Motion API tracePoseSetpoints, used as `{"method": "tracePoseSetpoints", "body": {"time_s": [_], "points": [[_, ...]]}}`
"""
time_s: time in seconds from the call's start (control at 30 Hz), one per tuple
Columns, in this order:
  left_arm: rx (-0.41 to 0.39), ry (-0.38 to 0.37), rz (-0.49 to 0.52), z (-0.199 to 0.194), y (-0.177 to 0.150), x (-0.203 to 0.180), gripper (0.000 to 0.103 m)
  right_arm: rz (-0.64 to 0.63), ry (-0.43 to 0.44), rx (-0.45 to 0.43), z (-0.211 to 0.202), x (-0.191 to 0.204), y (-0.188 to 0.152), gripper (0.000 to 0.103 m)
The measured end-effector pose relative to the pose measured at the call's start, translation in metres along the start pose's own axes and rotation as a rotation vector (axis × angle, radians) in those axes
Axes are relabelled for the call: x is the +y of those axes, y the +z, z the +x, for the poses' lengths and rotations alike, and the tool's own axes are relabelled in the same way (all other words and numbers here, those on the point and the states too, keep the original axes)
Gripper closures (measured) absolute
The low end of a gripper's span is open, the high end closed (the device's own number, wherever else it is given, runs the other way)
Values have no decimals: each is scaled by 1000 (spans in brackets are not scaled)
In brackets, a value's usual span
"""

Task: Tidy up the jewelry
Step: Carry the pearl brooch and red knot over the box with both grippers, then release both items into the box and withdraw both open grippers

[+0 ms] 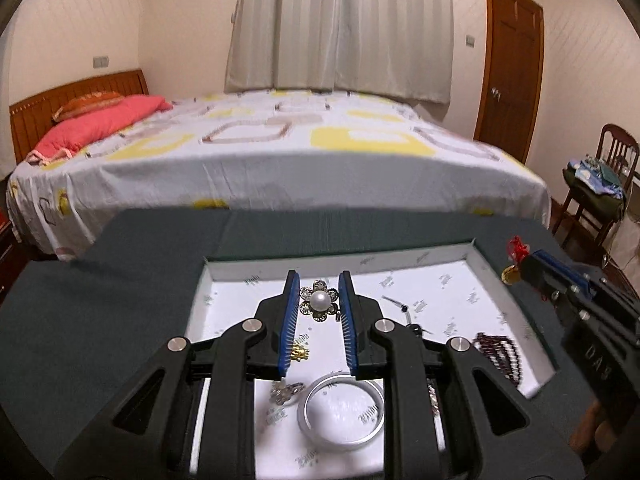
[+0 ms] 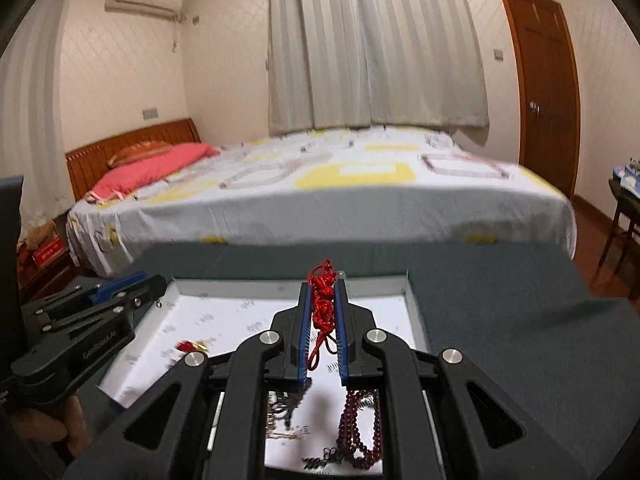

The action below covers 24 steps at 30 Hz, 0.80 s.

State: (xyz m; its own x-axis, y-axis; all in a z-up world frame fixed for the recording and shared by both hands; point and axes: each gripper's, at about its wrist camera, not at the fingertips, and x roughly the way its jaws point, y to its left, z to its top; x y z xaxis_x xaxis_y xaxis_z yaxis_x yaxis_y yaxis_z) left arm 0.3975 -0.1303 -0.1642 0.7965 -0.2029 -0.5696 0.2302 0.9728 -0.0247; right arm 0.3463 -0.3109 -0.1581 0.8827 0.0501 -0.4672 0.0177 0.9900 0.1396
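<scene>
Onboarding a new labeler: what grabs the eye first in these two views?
Probably the pearl flower brooch, pinched in the left gripper over the white tray. Next, the red knotted cord clamped in the right gripper, above dark red beads in that tray. Behind, a bed with a pink pillow fills the room.

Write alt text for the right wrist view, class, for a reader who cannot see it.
The right gripper is shut on a red cord ornament above a white tray holding dark red beads. The left gripper is at left, a bed beyond.
</scene>
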Motion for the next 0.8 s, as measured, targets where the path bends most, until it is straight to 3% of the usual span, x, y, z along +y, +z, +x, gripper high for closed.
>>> {"method": "tracePoseSetpoints", "body": {"time_s": [0.2, 0.33, 0.73, 0.8], "points": [[106, 18, 17, 45, -10, -1, 83, 29, -31, 110, 36, -8, -15, 91], [143, 26, 21, 55, -13, 0, 83, 33, -43, 160, 47, -9, -19, 91], [196, 31, 37, 68, -16, -1, 83, 16, -54, 242, 65, -7, -19, 91], [196, 30, 47, 67, -15, -2, 75, 11, -51, 256, 67, -6, -20, 91]]}}
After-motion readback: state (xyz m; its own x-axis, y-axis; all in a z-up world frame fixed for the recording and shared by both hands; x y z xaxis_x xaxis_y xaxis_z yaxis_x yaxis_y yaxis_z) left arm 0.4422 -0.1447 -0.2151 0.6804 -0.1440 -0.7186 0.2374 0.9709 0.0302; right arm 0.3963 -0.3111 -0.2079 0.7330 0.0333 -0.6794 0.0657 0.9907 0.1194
